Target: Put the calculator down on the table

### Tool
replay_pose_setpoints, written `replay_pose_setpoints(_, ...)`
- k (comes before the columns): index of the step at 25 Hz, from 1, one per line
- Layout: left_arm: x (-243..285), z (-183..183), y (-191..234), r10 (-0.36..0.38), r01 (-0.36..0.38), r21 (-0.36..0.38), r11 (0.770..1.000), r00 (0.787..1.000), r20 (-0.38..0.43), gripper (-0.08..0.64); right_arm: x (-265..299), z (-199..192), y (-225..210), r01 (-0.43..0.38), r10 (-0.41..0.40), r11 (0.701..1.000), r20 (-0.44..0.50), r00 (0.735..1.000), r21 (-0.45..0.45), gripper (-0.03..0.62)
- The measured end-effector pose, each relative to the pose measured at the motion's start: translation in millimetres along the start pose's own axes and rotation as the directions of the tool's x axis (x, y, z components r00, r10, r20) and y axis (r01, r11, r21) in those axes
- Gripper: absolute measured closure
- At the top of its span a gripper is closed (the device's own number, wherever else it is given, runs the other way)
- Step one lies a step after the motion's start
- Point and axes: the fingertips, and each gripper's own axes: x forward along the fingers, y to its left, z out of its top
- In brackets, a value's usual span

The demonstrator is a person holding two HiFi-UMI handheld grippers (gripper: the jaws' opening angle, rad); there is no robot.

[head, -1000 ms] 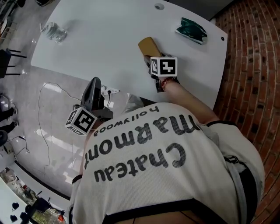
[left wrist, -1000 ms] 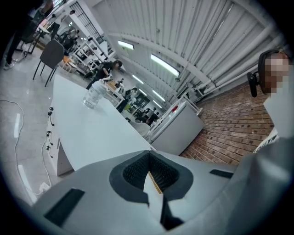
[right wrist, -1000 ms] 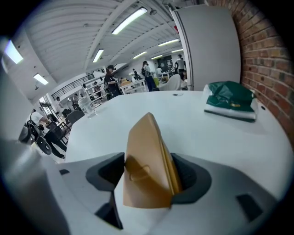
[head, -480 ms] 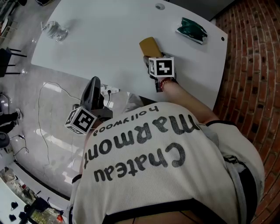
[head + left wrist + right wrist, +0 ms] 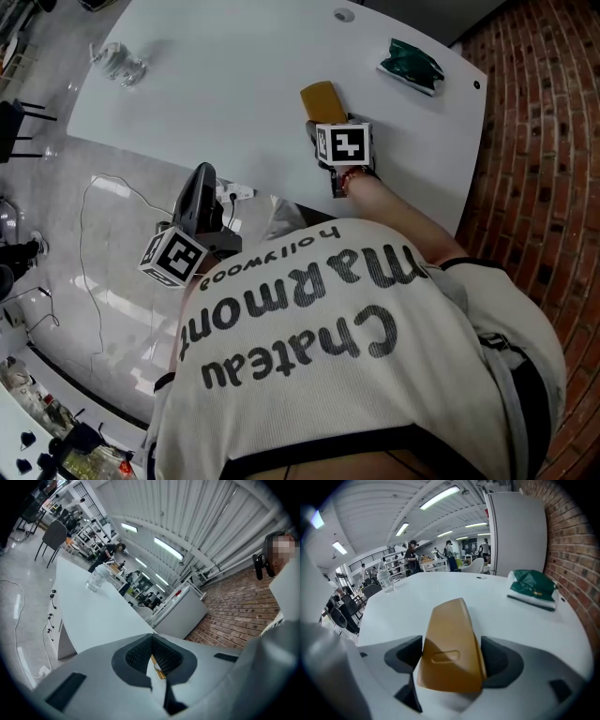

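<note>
The right gripper has its jaws spread and they have just been opening; the tan calculator sits between them with its near end in the gap, the pads close on either side but not pressing it. From the head view the calculator seems to lie flat on the white table, just ahead of that gripper and towards the table's far right part. The left gripper has its jaws pressed together with nothing between them; it is off the table's near edge, above the floor and close to the person's shirt. Outward from the calculator the tabletop is plain, smooth and white. A green pouch lies near the far right corner, well apart from the calculator, and a clear container stands near the far left corner. A round grommet is set at the far edge. Below the near edge the glossy grey floor carries a thin cable. A brick wall runs along the right side, with a tall white cabinet against it. Beyond are strip lights on a ribbed ceiling, dark chairs and people at workbenches.
</note>
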Motion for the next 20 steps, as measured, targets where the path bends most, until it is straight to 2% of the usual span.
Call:
replay_pose_setpoints(6,-4.2,0.1,2.3,0.003,-0.003,-0.003,1.0,1.0,0.002,0.558,-1.6,-2.5,-1.2,0.02,-0.02,1.0,-0.012,1.0,0.004,0.193)
replay_pose_setpoints(20,-6.3,0.6,-3.3,-0.001,0.001,-0.005,1.0,1.0,0.016,0.558,-3.1,-0.3,-4.2,-0.002,0.003,1.0,-0.016,1.0,0.023,0.192)
